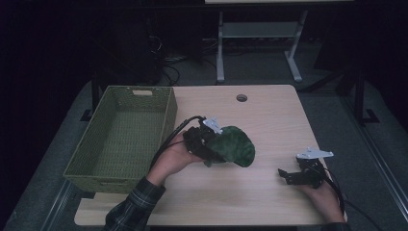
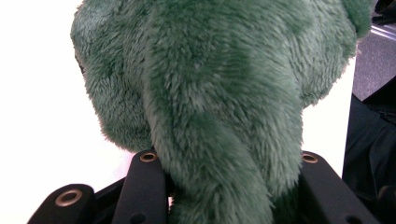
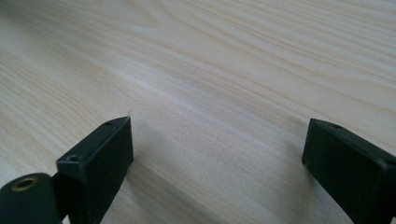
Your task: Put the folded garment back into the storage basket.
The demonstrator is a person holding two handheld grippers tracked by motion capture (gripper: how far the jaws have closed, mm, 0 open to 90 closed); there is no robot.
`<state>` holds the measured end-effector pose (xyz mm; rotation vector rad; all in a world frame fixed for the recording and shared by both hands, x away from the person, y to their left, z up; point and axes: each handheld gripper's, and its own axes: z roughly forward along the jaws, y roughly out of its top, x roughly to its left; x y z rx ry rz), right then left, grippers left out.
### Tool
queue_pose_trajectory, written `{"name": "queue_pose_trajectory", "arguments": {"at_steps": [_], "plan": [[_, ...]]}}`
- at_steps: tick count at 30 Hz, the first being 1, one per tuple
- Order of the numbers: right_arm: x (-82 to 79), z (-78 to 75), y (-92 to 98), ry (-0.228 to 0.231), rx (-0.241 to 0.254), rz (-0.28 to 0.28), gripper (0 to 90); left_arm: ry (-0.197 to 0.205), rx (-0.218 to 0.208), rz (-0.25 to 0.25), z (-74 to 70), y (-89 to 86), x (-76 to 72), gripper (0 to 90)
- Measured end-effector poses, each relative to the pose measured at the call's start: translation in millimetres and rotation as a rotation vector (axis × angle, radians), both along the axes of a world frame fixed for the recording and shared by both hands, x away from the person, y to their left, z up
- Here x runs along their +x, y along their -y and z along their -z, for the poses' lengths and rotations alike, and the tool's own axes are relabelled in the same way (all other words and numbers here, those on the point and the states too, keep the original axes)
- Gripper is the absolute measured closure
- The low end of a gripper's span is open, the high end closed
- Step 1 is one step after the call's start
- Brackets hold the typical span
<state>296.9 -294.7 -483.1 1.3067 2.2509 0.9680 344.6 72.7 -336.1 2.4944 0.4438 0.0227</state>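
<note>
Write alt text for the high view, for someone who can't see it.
A person's left hand-held gripper grips a green plush toy over a wooden table, beside a green woven basket. The right hand-held gripper rests open near the table's right edge.

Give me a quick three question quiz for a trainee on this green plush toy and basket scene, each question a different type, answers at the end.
1. True or false: the left gripper is clamped on the green plush toy.
2. Multiple choice: the green woven basket sits at the table's A) left edge B) right edge C) centre.
3. Short answer: what lies between the jaws of the right gripper?

Key
1. True: the fur bulges between its jaws.
2. A.
3. Nothing; they stand open over the bare wooden table.
</note>
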Motion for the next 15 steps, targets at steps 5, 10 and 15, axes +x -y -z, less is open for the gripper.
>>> {"name": "queue_pose_trajectory", "arguments": {"at_steps": [5,10,15], "plan": [[0.0,0.0,0.0,0.0,0.0,0.0,8.4,0.016,-0.006,-0.027,-12.2,-13.6,1.6,62.2],[0.0,0.0,0.0,0.001,0.0,0.0,8.3,0.029,-0.008,-0.045,-19.0,-23.1,3.1,62.1],[0.0,0.0,0.0,0.001,0.0,0.0,8.3,0.041,-0.01,-0.071,-26.4,-36.1,4.8,61.7]]}}
